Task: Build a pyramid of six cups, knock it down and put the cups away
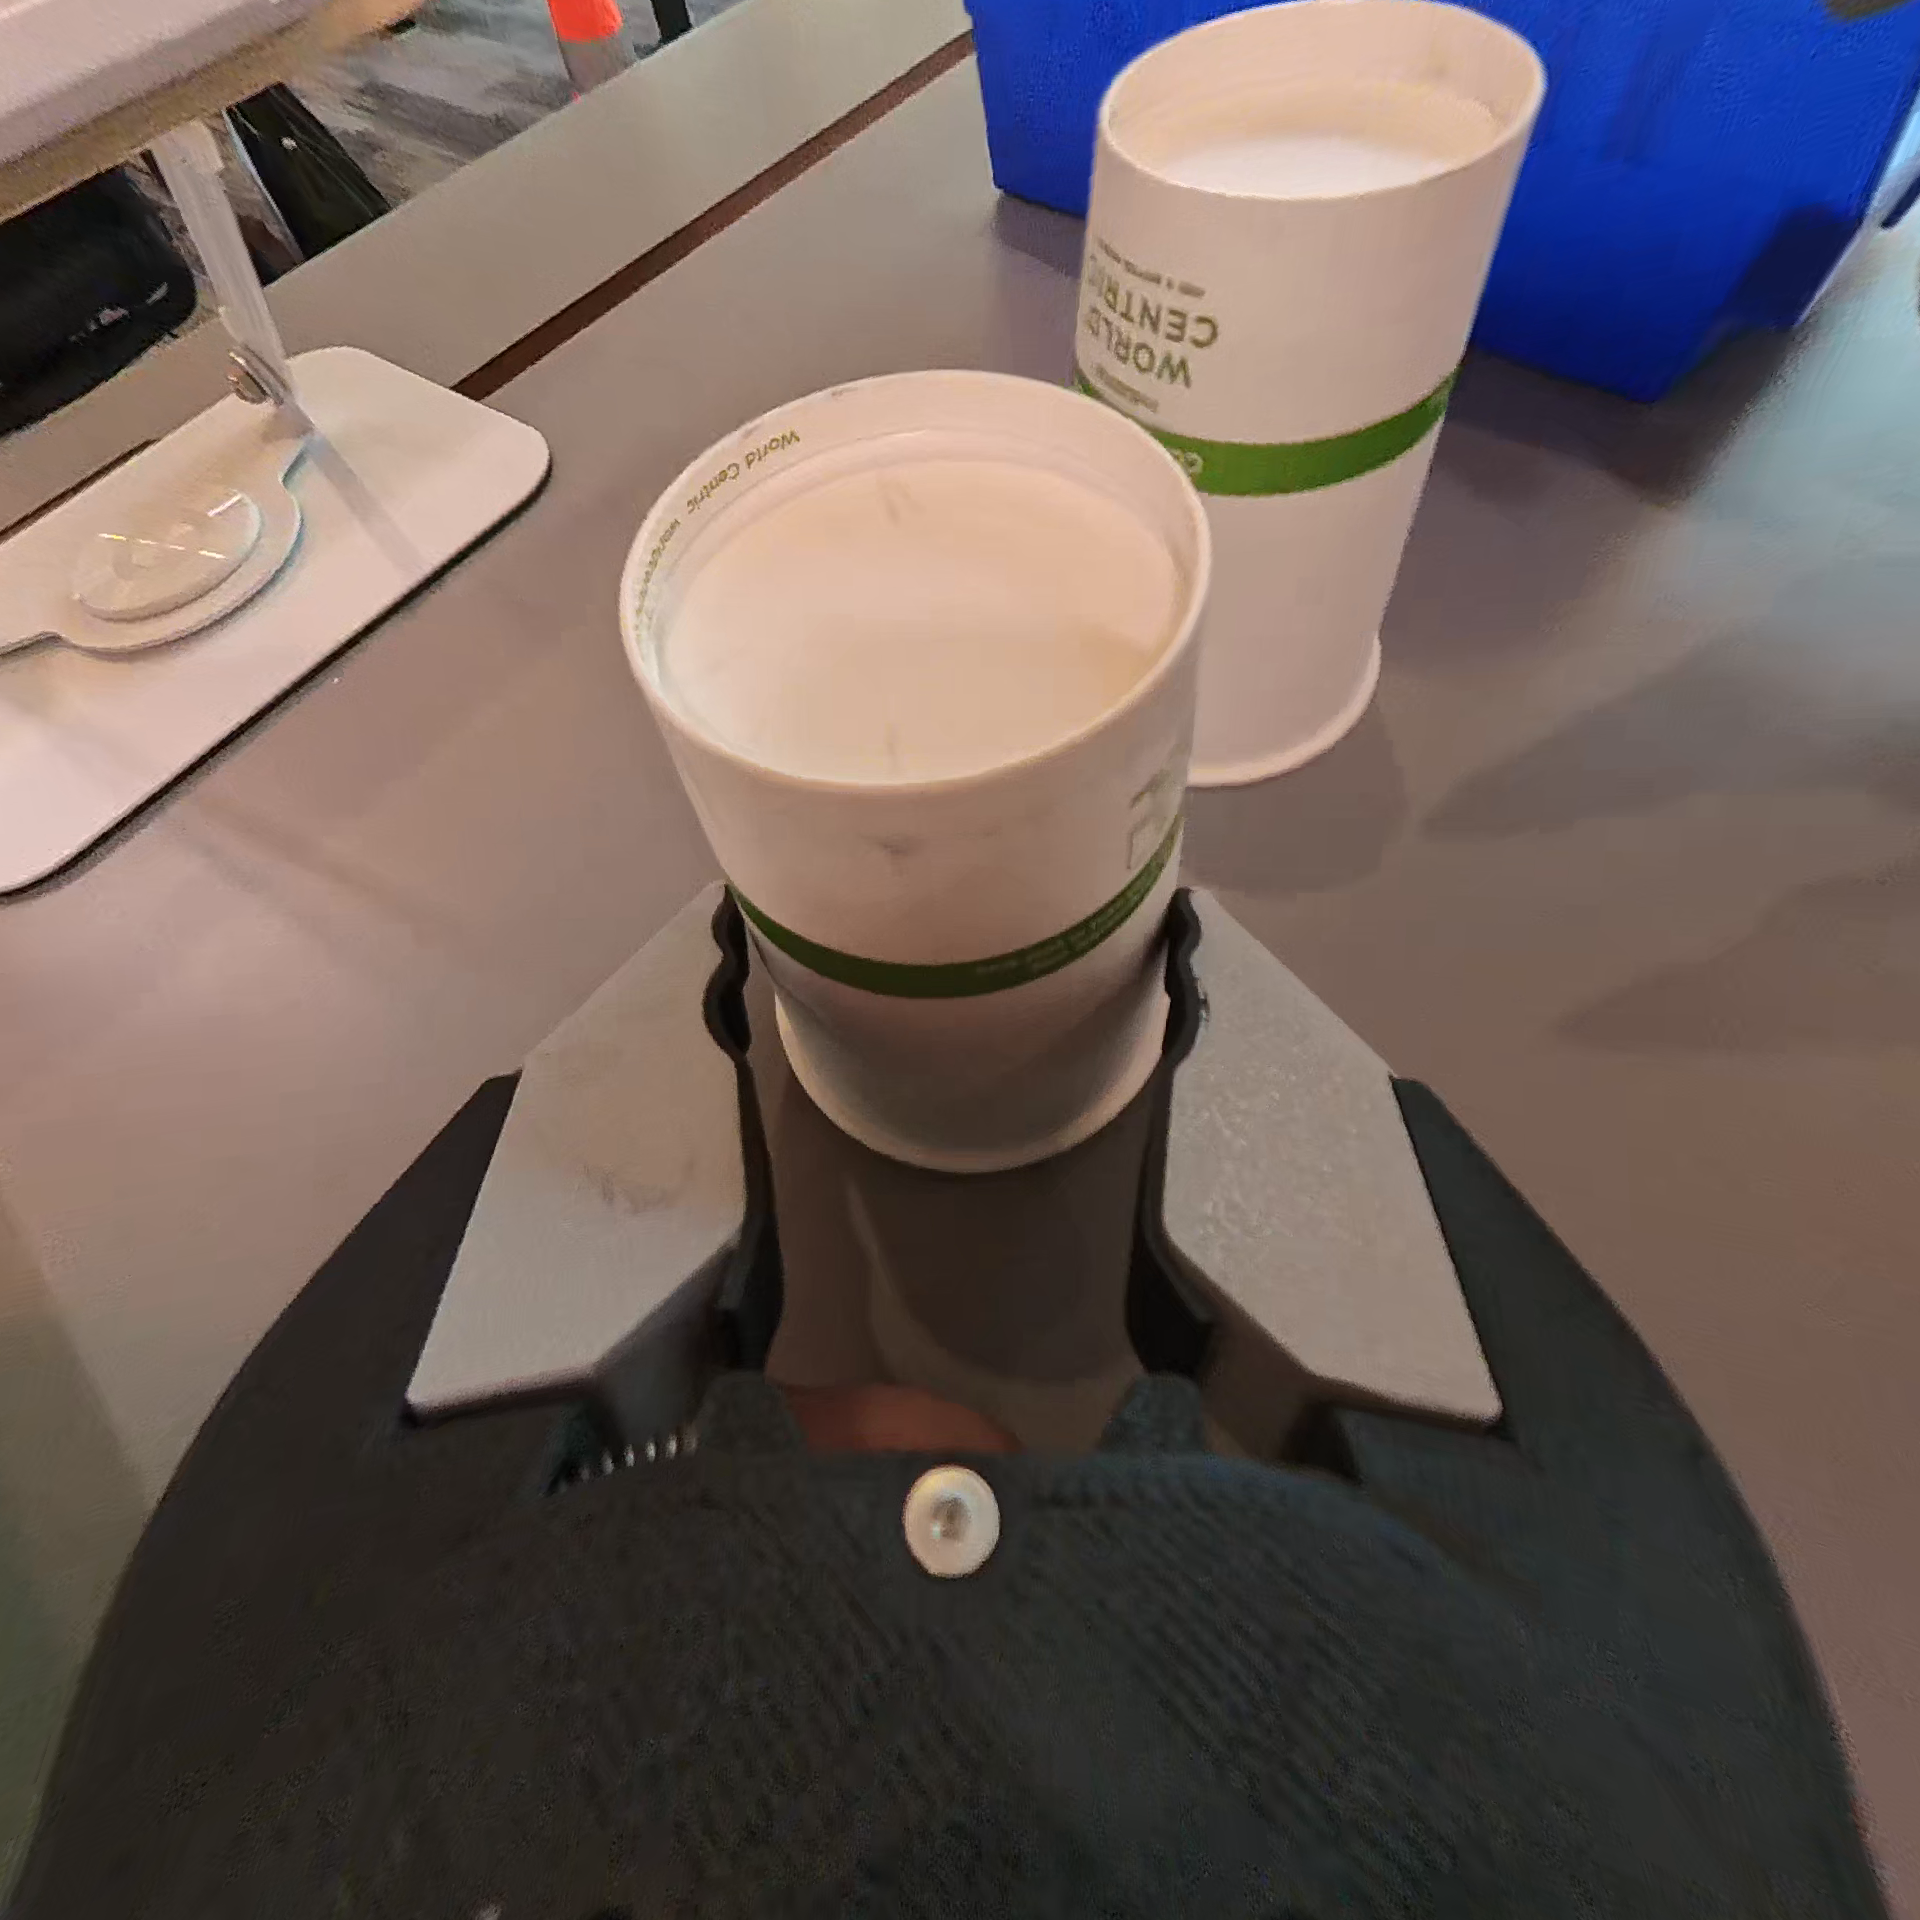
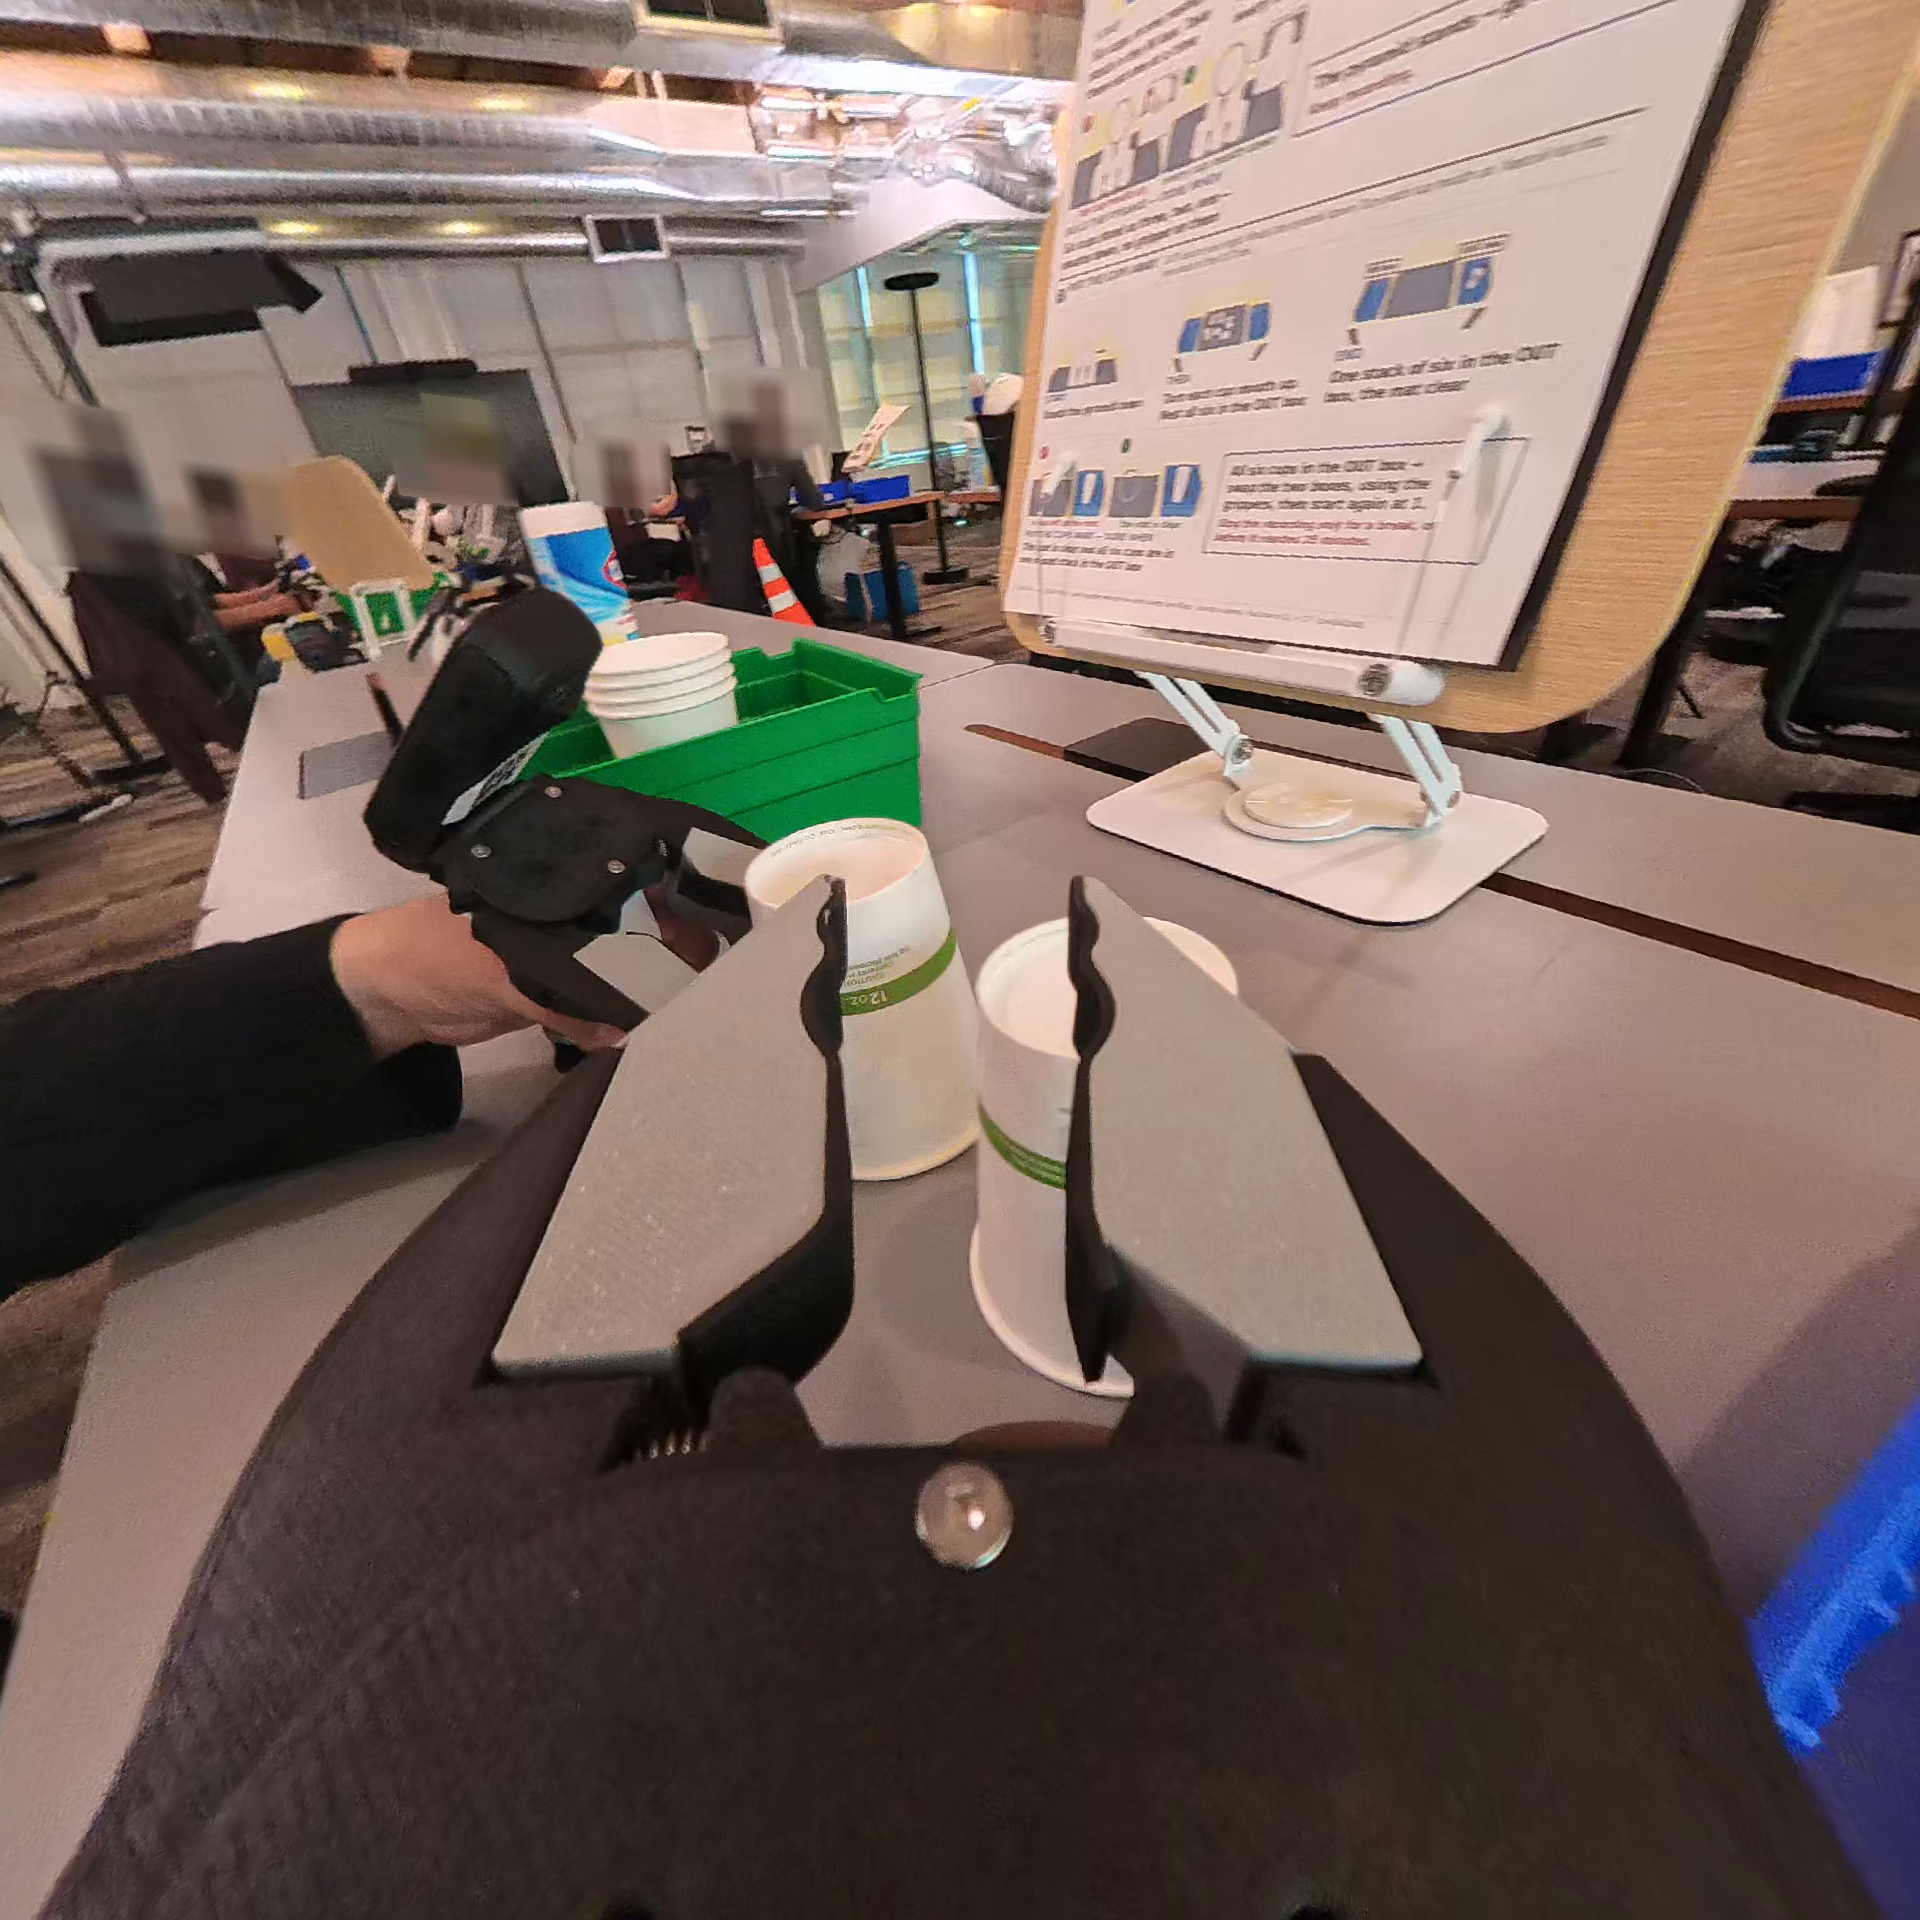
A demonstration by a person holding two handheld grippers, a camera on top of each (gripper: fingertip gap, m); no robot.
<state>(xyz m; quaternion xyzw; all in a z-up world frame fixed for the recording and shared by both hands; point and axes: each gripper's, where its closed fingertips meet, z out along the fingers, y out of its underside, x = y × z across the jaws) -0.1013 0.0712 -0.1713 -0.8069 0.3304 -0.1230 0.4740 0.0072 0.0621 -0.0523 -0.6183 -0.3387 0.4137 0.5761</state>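
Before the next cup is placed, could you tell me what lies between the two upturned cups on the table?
Nothing: in the right wrist view bare grey table shows between the held cup and the standing cup.

The left wrist view looks steeply down, close over a cup [image 1: 914, 748] toward the blue bin [image 1: 1662, 156]. The right wrist view looks level across the table [image 2: 1558, 1091] toward the green bin [image 2: 790, 748]. Both share two cups and the stand [image 1: 260, 582].
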